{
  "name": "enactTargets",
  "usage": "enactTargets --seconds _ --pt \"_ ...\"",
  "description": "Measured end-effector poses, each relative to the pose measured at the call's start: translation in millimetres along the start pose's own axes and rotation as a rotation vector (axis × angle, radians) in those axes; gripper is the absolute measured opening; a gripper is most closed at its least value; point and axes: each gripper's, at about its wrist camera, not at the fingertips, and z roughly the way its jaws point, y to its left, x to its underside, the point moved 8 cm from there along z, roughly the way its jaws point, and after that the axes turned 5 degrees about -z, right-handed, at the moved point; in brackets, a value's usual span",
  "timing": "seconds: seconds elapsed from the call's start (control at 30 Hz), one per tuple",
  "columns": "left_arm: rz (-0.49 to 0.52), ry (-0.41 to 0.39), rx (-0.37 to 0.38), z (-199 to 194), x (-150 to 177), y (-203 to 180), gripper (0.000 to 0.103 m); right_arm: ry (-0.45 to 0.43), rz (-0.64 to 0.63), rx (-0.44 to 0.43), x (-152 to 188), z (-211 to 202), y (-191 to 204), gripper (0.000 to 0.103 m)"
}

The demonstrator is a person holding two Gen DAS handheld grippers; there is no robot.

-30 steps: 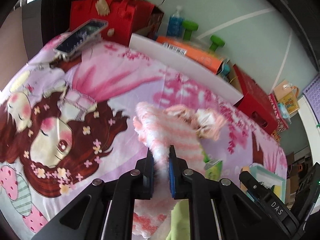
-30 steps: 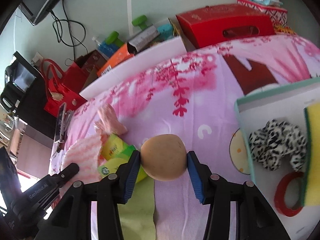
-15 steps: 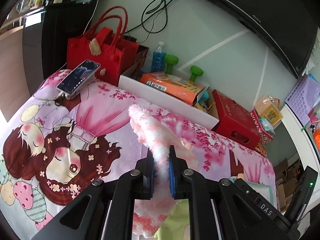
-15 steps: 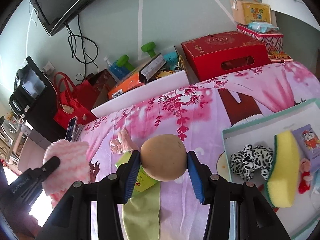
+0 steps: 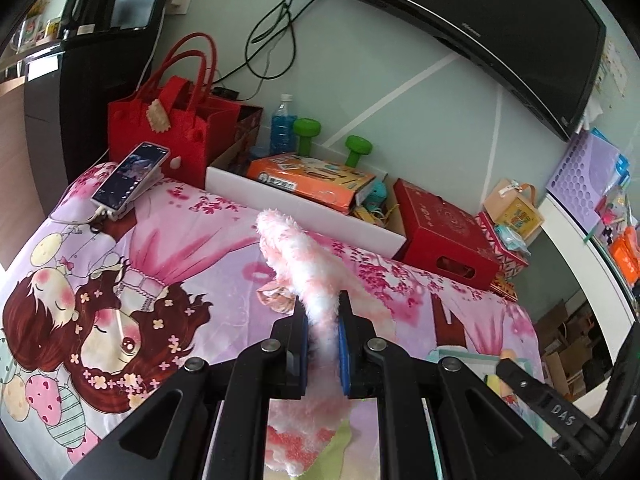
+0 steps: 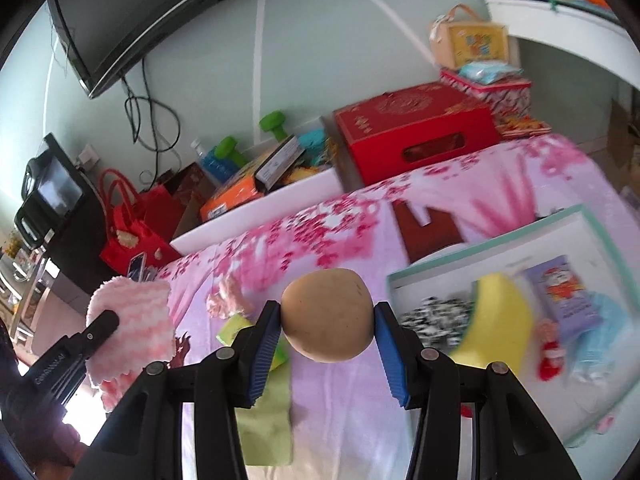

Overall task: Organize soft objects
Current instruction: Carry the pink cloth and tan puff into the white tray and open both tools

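Left gripper (image 5: 323,344): fingers pinching a fluffy pink-and-white cloth (image 5: 304,276), lifted above the cartoon-print bedsheet (image 5: 168,248). Right gripper (image 6: 327,340): blue fingers (image 6: 262,344) clamping a tan ball (image 6: 327,315), also in the air. "DAS" reads on the neighbouring tool in the left view. Only the right view shows the shallow box (image 6: 500,234) holding a yellow sponge (image 6: 500,320) and leopard scrunchie (image 6: 436,314); only the left shows the phone (image 5: 130,176).

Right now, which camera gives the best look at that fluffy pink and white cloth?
The right wrist view: the fluffy pink and white cloth hangs there with its striped face showing, clamped in the left gripper. The left wrist view sees the cloth only edge-on, squeezed between the gripper's fingers, its lower part hidden behind them.
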Motion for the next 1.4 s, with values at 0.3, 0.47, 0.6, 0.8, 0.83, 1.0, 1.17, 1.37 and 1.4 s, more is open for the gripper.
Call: enactTargets --seconds 0.3,0.47,0.6,0.8,0.83,1.0,1.17,1.37,1.4 --pt "0.076 0.019 0.055 -1.8 13.1 -37.9 0.012 -0.017 0.082 0.186 -4.9 -40.5 -70.9 0.05" --pt "0.152 0.058 0.112 0.6 33.1 -75.1 0.012 -0.016 0.163 0.298 0.0 -57.6 -123.1 0.05" --pt "0.231 0.118 0.193 2.6 61.8 -117.3 0.012 -0.01 0.229 0.38 7.0 -68.9 -163.2 0.05" --pt "0.352 0.218 0.298 3.5 112.7 -173.4 0.012 -0.003 0.292 0.434 17.2 -80.8 -197.0 0.05" --pt "0.361 0.237 0.311 4.5 120.0 -178.7 0.012 0.0 0.296 0.44 18.3 -81.5 -200.2 0.05" --pt "0.412 0.328 0.317 20.2 155.8 -196.0 0.012 0.025 0.305 0.456 24.8 -78.6 -211.7 0.05" --pt "0.418 0.408 0.341 34.0 181.0 -201.5 0.012 0.08 0.315 0.468 36.6 -66.6 -221.6 0.05" --pt "0.456 0.474 0.331 50.6 214.2 -207.8 0.012 0.117 0.31 0.48 44.0 -58.6 -226.6 0.051" --pt "0.462 0.482 0.324 55.1 219.3 -207.6 0.012 0.123 0.31 0.479 44.7 -56.6 -226.7 0.051"
